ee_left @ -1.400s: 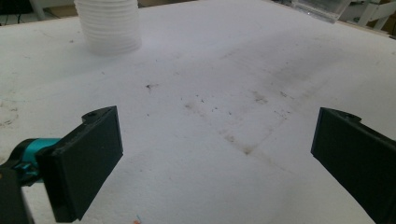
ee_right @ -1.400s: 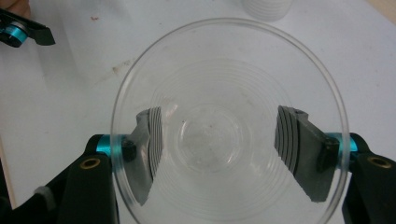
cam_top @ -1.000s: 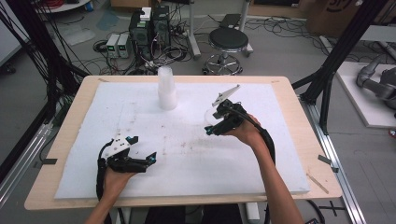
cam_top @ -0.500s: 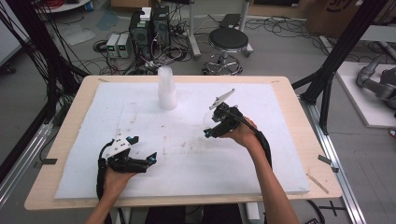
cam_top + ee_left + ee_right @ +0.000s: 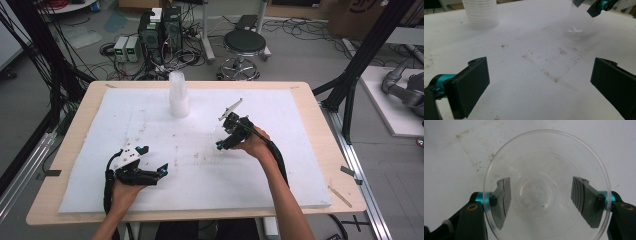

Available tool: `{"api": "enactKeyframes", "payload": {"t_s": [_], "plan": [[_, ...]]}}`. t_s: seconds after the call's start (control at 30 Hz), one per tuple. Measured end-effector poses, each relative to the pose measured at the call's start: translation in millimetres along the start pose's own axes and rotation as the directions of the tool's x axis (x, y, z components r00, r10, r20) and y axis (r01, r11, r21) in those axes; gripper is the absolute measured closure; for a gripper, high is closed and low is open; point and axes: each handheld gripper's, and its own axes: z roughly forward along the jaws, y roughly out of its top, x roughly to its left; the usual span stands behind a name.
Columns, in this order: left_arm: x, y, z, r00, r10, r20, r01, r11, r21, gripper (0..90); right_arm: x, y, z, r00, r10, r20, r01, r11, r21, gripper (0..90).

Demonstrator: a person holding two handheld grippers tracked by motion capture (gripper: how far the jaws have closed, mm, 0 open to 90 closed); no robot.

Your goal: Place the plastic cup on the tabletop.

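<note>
From where I stand, the right gripper is clamped on a clear plastic cup; in the right gripper view its two jaws press against the cup's wall from either side, seen through the plastic, and the open rim faces the camera with the ribbed bottom beyond it; the cup is held just above the white foam mat, a little right of the mat's middle, and whether its base touches the mat I cannot tell; in the left gripper view the cup shows faintly as a glint near the top right, under the tip of the right gripper; the left gripper rests low near the front left part of the mat, its jaws spread wide with nothing between them, bare stained foam showing in the gap; a stack of cups stands upright toward the far edge of the mat, well apart from both grippers; the mat covers most of the wooden table; beyond the table a round stool stands on the floor.
</note>
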Motion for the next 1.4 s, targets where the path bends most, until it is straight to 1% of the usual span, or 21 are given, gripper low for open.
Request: {"api": "enactKeyframes", "payload": {"t_s": [0.1,0.13,0.2,0.27,0.4,0.57,0.67,0.7,0.73,0.77,0.83,0.87,0.93,0.97,1.1,1.17,1.23,1.3,1.33,1.4], "plan": [[0.1,0.0,-0.2,1.0,-0.002,0.001,0.002,1.0,0.001,2.0,0.5,-0.6,2.3,1.0,0.003,0.0,-0.003,1.0,-0.001,32.6],[0.1,0.0,-0.2,1.0,-0.002,0.001,0.002,1.0,0.001,2.1,0.6,-1.5,4.0,0.9999,0.009,-0.005,-0.009,1.0,-0.002,32.6],[0.1,0.0,-0.1,1.0,0.0,0.002,0.0,1.0,0.001,2.0,1.1,-3.8,9.0,1.0,0.007,-0.005,-0.007,1.0,-0.002,32.5],[0.3,0.0,0.0,1.0,0.001,0.003,-0.001,1.0,0.001,2.0,1.8,-4.2,10.0,1.0,0.005,-0.001,-0.005,1.0,-0.016,32.5],[-0.1,0.0,0.2,1.0,0.0,0.003,0.0,1.0,0.003,2.0,3.6,-3.0,11.5,0.9999,-0.008,0.007,0.008,1.0,-0.015,32.5],[0.2,0.0,0.1,1.0,0.002,0.002,-0.002,1.0,0.002,2.0,3.8,-2.7,11.9,0.9999,-0.007,0.009,0.007,1.0,-0.015,32.5],[-0.1,0.1,0.2,1.0,0.0,0.003,0.0,1.0,0.003,2.0,3.9,-2.7,12.1,0.9999,-0.011,0.01,0.011,1.0,-0.014,30.7],[-0.1,0.0,0.2,1.0,0.0,0.003,0.0,1.0,0.003,2.1,4.4,-2.8,13.4,0.9999,-0.013,0.005,0.013,1.0,-0.012,26.9],[0.2,0.1,0.1,1.0,0.001,0.003,-0.001,1.0,0.002,2.1,4.4,-2.8,13.4,0.9999,-0.013,0.005,0.013,1.0,-0.012,26.9],[0.3,0.0,0.1,1.0,0.001,0.004,-0.001,1.0,0.001,2.1,5.8,-2.9,16.4,0.9998,-0.018,0.004,0.018,1.0,-0.002,20.5],[0.3,0.0,0.0,1.0,0.001,0.005,-0.001,1.0,0.001,2.1,6.0,-3.4,17.8,0.9997,-0.021,0.01,0.021,1.0,-0.003,20.0],[0.3,0.0,-0.1,1.0,0.001,0.005,-0.001,1.0,0.0,2.1,5.8,-5.0,20.2,0.9999,-0.016,0.004,0.016,1.0,-0.022,16.5],[0.3,0.0,-0.1,1.0,-0.001,0.004,0.001,1.0,0.002,2.0,5.8,-6.5,22.1,0.9999,-0.013,0.011,0.013,1.0,-0.017,15.1],[0.3,0.0,-0.1,1.0,-0.001,0.004,0.001,1.0,0.002,2.0,5.7,-7.4,22.5,0.9999,-0.009,0.013,0.009,1.0,-0.024,14.3],[0.4,-0.1,0.1,1.0,-0.007,0.005,0.007,1.0,-0.001,2.0,5.5,-10.5,20.5,0.9999,-0.001,0.015,0.002,0.999,-0.04,14.2],[0.3,-0.1,0.1,1.0,-0.006,0.006,0.006,1.0,0.0,2.0,6.2,-15.6,16.8,0.9997,0.002,0.023,-0.001,0.998,-0.063,14.1],[0.4,-0.1,-0.1,1.0,-0.003,0.006,0.003,1.0,0.002,2.0,7.1,-18.0,15.2,0.9997,0.011,0.023,-0.009,0.998,-0.07,14.1],[0.6,0.0,-0.1,1.0,0.002,0.008,-0.002,1.0,0.003,2.0,8.0,-24.7,12.0,0.9996,0.018,0.023,-0.015,0.995,-0.095,14.1],[0.2,0.0,0.2,1.0,0.0,0.009,0.0,1.0,0.002,2.1,9.3,-33.4,9.0,0.9993,0.032,0.019,-0.029,0.992,-0.123,14.1],[0.1,0.0,0.2,1.0,-0.001,0.01,0.001,1.0,0.001,2.1,11.1,-43.1,4.4,0.9985,0.044,0.034,-0.038,0.986,-0.163,14.2]]}}
